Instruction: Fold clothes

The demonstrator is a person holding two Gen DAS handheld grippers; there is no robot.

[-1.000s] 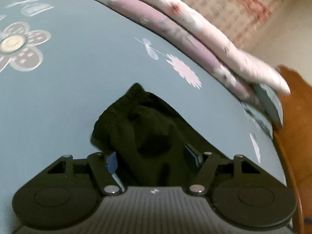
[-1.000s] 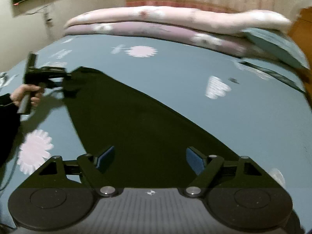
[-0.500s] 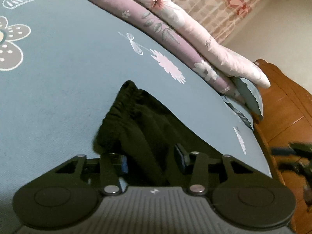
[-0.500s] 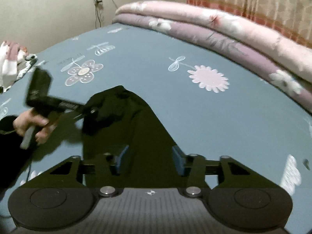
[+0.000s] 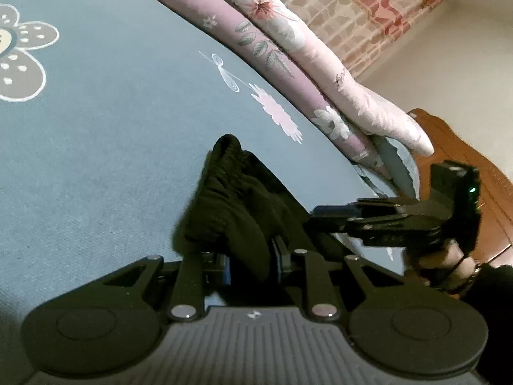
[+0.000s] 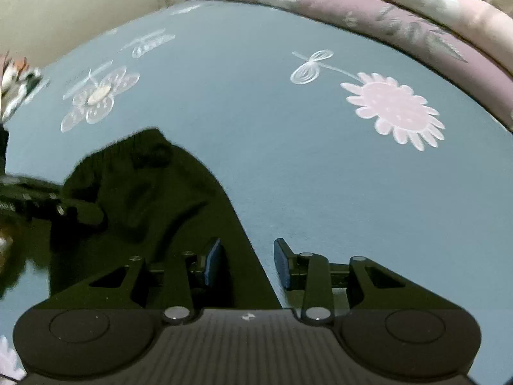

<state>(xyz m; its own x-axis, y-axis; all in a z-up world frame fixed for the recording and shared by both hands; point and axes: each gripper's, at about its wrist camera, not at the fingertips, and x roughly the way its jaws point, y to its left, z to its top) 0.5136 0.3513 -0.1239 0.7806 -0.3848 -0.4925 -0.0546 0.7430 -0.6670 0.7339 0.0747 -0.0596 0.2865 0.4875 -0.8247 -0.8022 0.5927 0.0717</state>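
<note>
A black garment [image 5: 231, 211] with an elastic waistband lies bunched on the blue flowered bedsheet [image 5: 112, 128]. My left gripper [image 5: 251, 263] is shut on a fold of it near the waistband. The right gripper [image 5: 315, 216] reaches in from the right in the left wrist view, held by a hand [image 5: 449, 269]. In the right wrist view the garment [image 6: 154, 192] spreads to the lower left. My right gripper [image 6: 247, 264] stands open, low over the garment's right edge; its left pad is over cloth, its right pad over sheet. The left gripper [image 6: 89, 215] shows blurred at the left.
Folded pink and purple quilts [image 5: 288, 41] lie stacked along the far side of the bed [image 6: 384, 0]. A wooden headboard [image 5: 465, 147] stands at the right, a patterned curtain [image 5: 352, 6] behind. Bare sheet [image 6: 304, 176] stretches beyond the garment.
My left fingers have closed on the waistband fold. My right gripper has swung leftward along the garment, close to the left gripper, and its fingers have narrowed.
</note>
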